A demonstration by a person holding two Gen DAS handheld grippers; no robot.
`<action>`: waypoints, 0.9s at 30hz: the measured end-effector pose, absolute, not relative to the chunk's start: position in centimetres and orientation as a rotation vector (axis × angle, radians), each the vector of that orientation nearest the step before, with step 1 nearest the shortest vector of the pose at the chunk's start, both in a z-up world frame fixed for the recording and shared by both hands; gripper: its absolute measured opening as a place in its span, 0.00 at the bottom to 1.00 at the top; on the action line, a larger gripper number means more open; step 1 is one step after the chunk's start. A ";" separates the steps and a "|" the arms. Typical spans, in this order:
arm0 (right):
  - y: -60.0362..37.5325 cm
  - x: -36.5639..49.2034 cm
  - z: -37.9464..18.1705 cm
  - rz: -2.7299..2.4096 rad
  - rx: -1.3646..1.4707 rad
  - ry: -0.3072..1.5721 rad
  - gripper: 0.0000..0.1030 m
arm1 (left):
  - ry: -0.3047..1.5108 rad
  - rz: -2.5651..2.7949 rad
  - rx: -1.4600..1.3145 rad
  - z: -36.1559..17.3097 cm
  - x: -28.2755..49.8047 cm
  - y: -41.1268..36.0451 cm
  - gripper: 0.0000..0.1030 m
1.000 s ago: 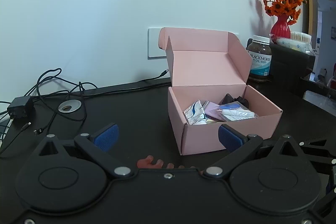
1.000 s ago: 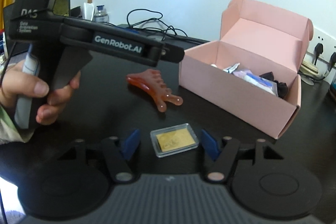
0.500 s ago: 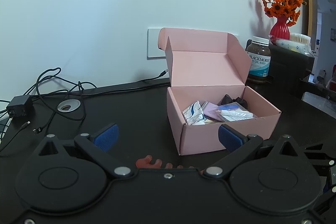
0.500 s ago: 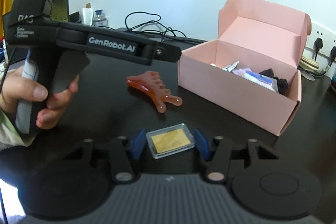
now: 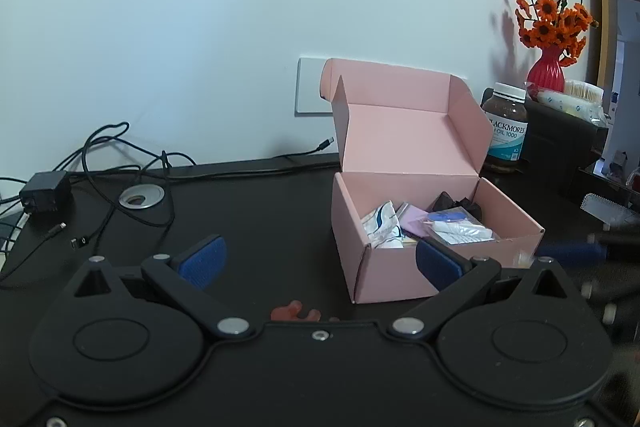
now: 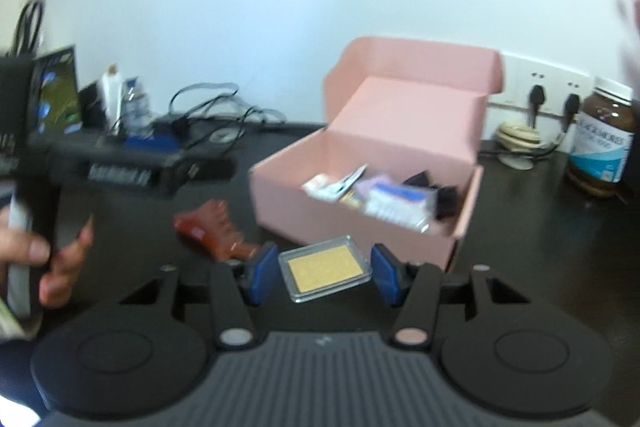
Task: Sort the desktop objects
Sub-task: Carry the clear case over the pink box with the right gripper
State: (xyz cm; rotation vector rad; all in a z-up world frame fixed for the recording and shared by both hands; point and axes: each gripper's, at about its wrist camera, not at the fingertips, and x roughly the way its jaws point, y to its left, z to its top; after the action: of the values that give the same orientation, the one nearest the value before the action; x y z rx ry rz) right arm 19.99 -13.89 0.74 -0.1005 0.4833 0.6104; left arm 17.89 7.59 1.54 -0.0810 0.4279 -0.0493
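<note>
Before the pink box [image 6: 320, 215], right hand-held gripper [image 6: 325, 275] clamps clear case [image 6: 325, 269]

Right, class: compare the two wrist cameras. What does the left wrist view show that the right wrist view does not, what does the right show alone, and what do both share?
Only the left wrist view shows the orange flowers in a red vase and the open, empty left gripper.

Only the right wrist view shows the right gripper clamped on a clear case with a gold insert, and the hand holding the other tool.

Both show the open pink box of small items, the brown supplement bottle, cables, and the reddish comb, only partly visible on the left.
</note>
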 end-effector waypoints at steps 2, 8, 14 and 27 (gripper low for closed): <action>-14.0 20.8 1.4 0.582 -0.088 0.466 0.49 | 0.432 -0.051 -0.082 1.5 17.9 7.6 1.00; -12.4 24.1 2.0 0.469 -0.125 0.446 0.49 | 0.425 -0.048 -0.075 1.5 17.9 7.5 1.00; -10.5 28.1 1.8 0.398 -0.113 0.486 0.49 | 0.418 -0.038 -0.080 1.6 17.9 7.6 1.00; -9.0 31.7 -1.0 0.337 -0.092 0.601 0.49 | 0.408 -0.027 -0.077 1.7 17.8 7.7 1.00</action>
State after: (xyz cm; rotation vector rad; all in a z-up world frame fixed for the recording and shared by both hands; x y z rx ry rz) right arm 31.71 -9.04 -1.04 -0.0922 0.6015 0.3372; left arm 17.78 7.65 1.73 -0.0765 0.4079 -0.0270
